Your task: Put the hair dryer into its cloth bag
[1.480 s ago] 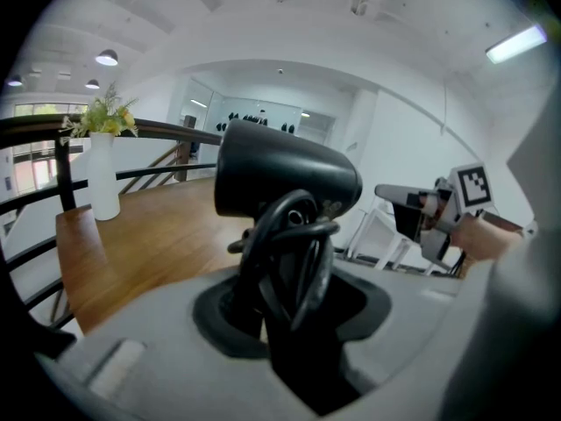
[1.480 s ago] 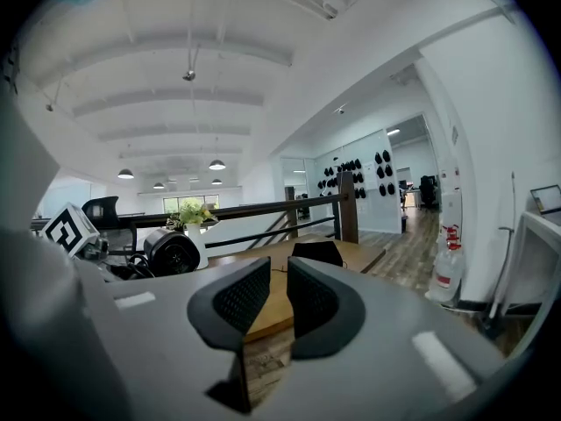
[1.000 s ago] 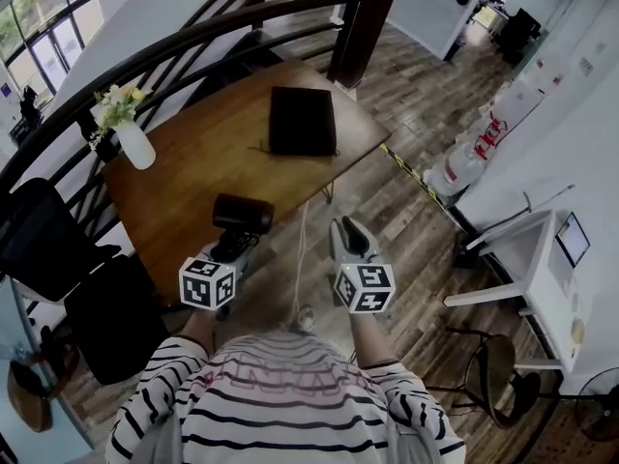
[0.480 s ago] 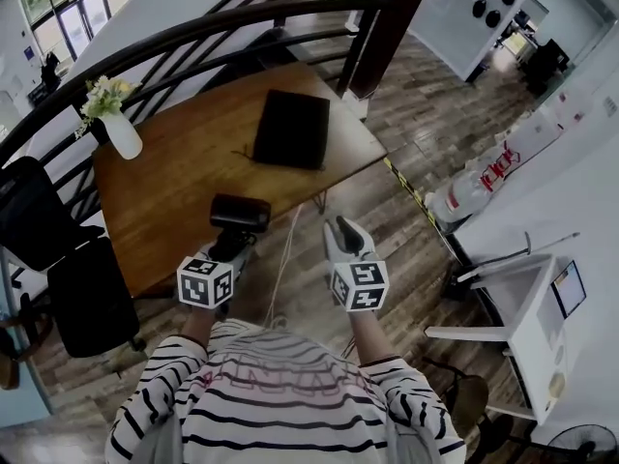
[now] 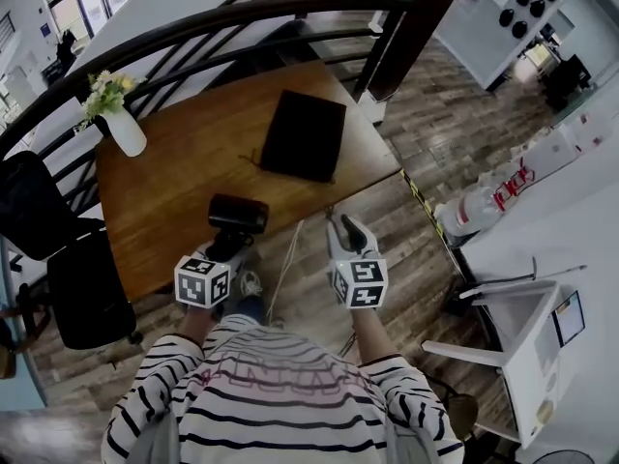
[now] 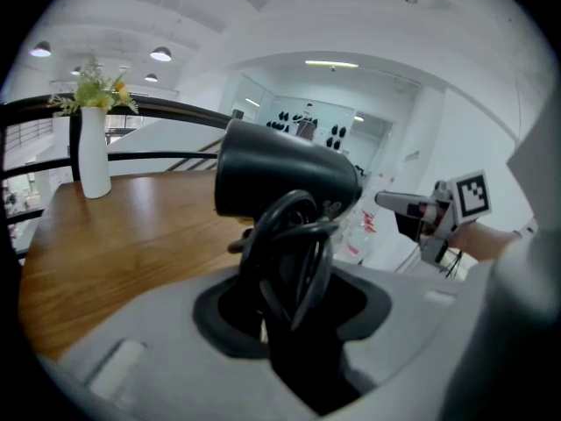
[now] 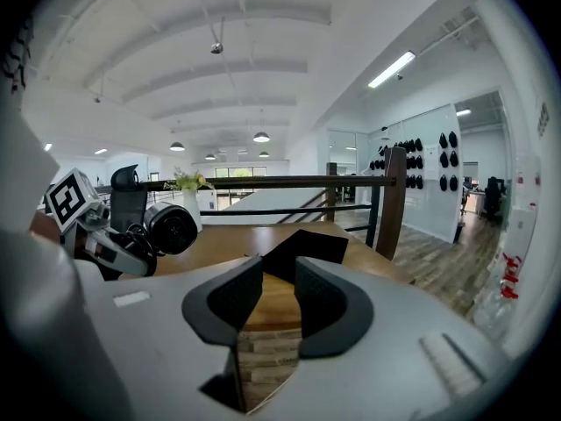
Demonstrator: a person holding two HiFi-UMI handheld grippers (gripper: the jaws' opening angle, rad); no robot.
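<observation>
A black hair dryer (image 5: pixel 239 216) with its cord looped round the handle is held in my left gripper (image 5: pixel 224 249), which is shut on the handle, just over the near edge of the wooden table (image 5: pixel 174 191). In the left gripper view the dryer's barrel (image 6: pixel 285 178) stands above the jaws. The black cloth bag (image 5: pixel 305 135) lies flat at the table's far right. My right gripper (image 5: pixel 345 230) hovers over the floor right of the dryer. Its jaws (image 7: pixel 279 292) are opening with nothing between them, and they point at the bag (image 7: pixel 307 248).
A white vase with flowers (image 5: pixel 124 129) stands at the table's far left. A dark railing (image 5: pixel 193 27) curves behind the table. Black chairs (image 5: pixel 87 298) sit to the left. A white cable (image 5: pixel 285 259) trails on the floor, and a white desk (image 5: pixel 513 327) is at the right.
Both grippers have come closer to the table's near edge, the left one carrying the hair dryer. The head view has shifted forward with them.
</observation>
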